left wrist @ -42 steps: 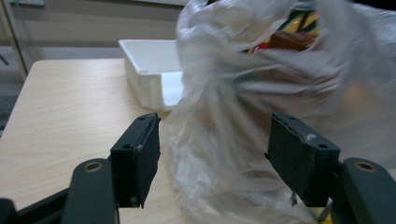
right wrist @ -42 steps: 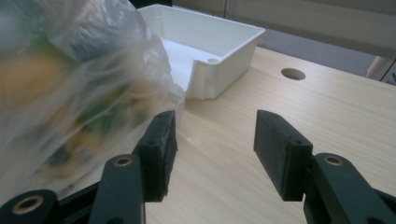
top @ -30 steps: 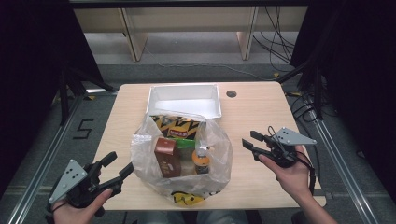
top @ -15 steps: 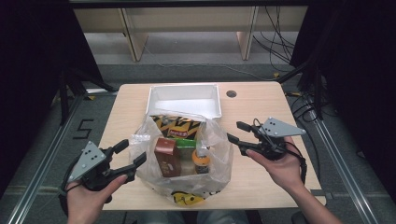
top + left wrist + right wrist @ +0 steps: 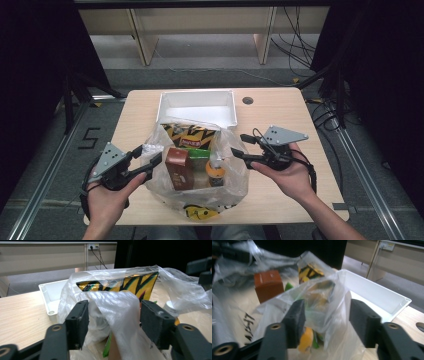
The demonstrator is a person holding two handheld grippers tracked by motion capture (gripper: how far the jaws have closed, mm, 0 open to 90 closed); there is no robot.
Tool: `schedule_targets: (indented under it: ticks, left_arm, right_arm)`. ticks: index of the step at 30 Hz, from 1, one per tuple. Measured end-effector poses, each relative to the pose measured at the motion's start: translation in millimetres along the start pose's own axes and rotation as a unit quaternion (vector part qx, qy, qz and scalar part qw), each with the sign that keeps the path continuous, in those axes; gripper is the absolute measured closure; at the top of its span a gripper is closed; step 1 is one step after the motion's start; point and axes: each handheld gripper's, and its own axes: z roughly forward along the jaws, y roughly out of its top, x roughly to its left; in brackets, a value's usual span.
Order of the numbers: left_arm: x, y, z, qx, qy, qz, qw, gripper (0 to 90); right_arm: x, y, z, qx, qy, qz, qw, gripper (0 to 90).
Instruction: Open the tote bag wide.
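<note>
Left gripper (image 5: pixel 148 159) and right gripper (image 5: pixel 240 146) both apart, jaws closing, astride clear plastic bag (image 5: pixel 235 172) rims

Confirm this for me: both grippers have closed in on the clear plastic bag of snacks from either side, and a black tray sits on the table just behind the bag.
Not quite: the tray is white, not black, as the high view shows. The rest stands: the left gripper and the right gripper flank the clear plastic bag of snacks, with the tray on the table just behind it.

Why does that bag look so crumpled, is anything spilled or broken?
Nothing stands out. The clear plastic bag is only bunched between both grippers' open jaws; the brown carton and bottle stand upright inside, and the white tray sits straight.
</note>
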Motion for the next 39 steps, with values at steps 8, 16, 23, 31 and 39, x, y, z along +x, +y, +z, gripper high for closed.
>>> schedule_targets:
  ticks: [8,16,23,31,39]
  left_arm:
    - [12.8,-9.6,3.8,0.01,-0.002,-0.011,0.9999,63.6]
    - [23.2,-16.3,11.1,0.034,0.003,-0.014,0.9993,77.2]
    - [27.7,-26.5,23.9,0.051,-0.001,-0.019,0.9985,78.9]
    - [38.1,-42.5,39.0,0.063,-0.001,-0.012,0.9979,78.5]
    - [43.0,-61.6,49.2,0.08,-0.008,-0.012,0.9967,78.3]
  right_arm:
    - [-9.4,-11.0,4.1,0.03,-0.022,-0.023,0.999,79.4]
    - [-18.4,-9.5,2.1,0.022,-0.039,-0.005,0.999,83.5]
    - [-24.3,-19.2,7.5,0.03,-0.067,0.013,0.9972,83.5]
    - [-24.6,-35.2,21.1,0.077,-0.066,-0.003,0.9948,84.9]
    - [-23.9,-53.9,32.0,0.115,-0.059,-0.01,0.9916,87.8]
